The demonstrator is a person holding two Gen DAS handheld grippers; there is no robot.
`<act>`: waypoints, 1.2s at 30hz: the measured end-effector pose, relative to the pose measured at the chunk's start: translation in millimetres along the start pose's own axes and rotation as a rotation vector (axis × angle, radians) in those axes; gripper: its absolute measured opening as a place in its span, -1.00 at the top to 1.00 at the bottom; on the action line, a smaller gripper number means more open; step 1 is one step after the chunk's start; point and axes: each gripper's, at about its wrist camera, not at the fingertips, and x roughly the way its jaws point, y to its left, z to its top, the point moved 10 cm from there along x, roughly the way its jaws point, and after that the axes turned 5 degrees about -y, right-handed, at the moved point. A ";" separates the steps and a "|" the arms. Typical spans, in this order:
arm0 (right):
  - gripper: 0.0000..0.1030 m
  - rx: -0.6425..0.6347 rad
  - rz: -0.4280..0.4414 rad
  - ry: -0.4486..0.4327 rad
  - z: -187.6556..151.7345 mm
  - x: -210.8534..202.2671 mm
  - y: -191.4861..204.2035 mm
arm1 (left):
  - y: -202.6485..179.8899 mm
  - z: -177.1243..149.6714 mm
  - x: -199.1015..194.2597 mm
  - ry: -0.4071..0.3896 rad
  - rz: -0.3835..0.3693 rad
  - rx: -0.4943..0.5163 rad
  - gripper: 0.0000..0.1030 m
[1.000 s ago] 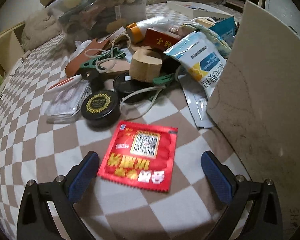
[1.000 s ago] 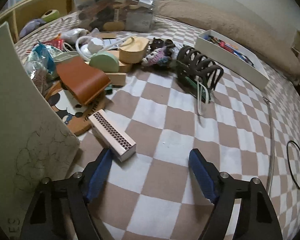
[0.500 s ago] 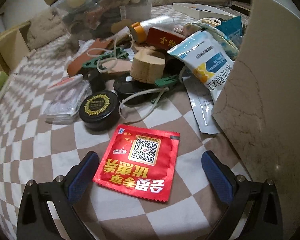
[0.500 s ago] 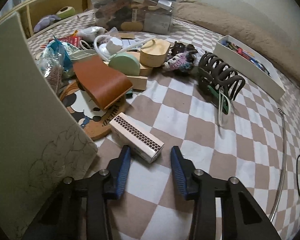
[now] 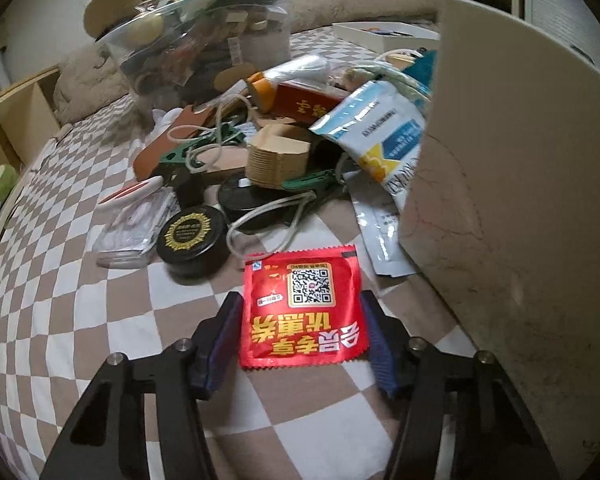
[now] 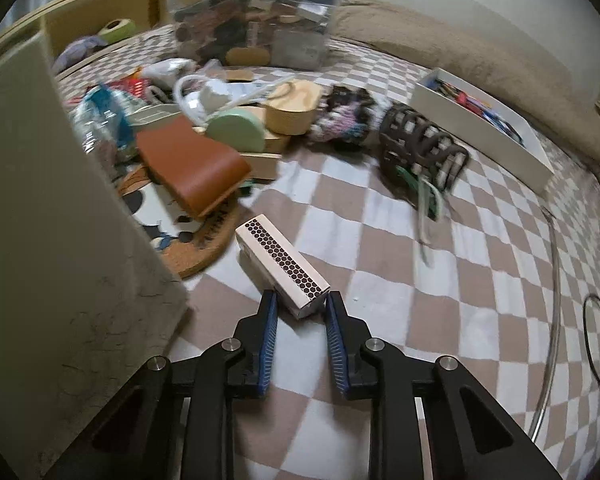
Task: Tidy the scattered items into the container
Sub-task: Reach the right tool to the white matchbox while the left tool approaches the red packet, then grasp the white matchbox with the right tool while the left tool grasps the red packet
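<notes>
left gripper (image 5: pixel 302 334): jaws partly closed, one blue pad at each side edge of the red sachet (image 5: pixel 303 307); pads touch or nearly touch its edges, real grip cannot be told; sachet flat on the checked cloth (image 5: pixel 60 312), QR code up
right gripper (image 6: pixel 300 320): jaws narrowed round the near end of the matchbox (image 6: pixel 281 265); pads (image 6: pixel 269 334) just at its sides, contact looks made on the right, left side unclear; box lies on the cloth, striker strip up, far end pointing up-left
container: clear bin (image 6: pixel 256 16) at the back, already heaped with stuff; well apart from both grippers
board (image 5: pixel 520 216): pale panel standing upright between the two views; right of the sachet, left of the matchbox
pile, left view: black tin (image 5: pixel 190 236) just up-left of the sachet; white cord (image 5: pixel 268 216) looped beside it; blue-white pouch (image 5: pixel 380 136) leaning at the board
pile, right view: brown wallet (image 6: pixel 192 168) on a cork mat (image 6: pixel 196 248); green disc (image 6: pixel 236 132); dark hair claw (image 6: pixel 420 152); white tray (image 6: pixel 484 120) far right
</notes>
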 end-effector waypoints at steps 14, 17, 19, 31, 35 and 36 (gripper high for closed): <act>0.50 0.381 -0.242 0.032 -29.0 -13.4 -101.7 | 25.9 -1.5 3.2 0.001 0.073 -0.082 -0.13; 0.50 0.446 -0.257 0.031 -34.2 -15.0 -114.6 | 31.6 -2.3 4.0 0.004 0.097 -0.097 -0.14; 0.49 0.482 -0.256 0.026 -36.8 -16.2 -120.5 | 35.5 -2.7 4.9 0.006 0.112 -0.106 -0.14; -1.00 0.457 -0.156 -0.109 9.1 -27.8 -88.5 | 55.7 -5.3 0.9 -0.001 0.155 -0.173 -0.07; -1.00 0.505 -0.172 -0.033 3.3 -14.0 -89.4 | 65.7 -8.0 -0.5 -0.002 0.167 -0.216 -0.06; -1.00 0.492 -0.181 -0.021 2.7 -10.9 -88.0 | 67.0 -8.4 -0.3 -0.002 0.169 -0.223 -0.06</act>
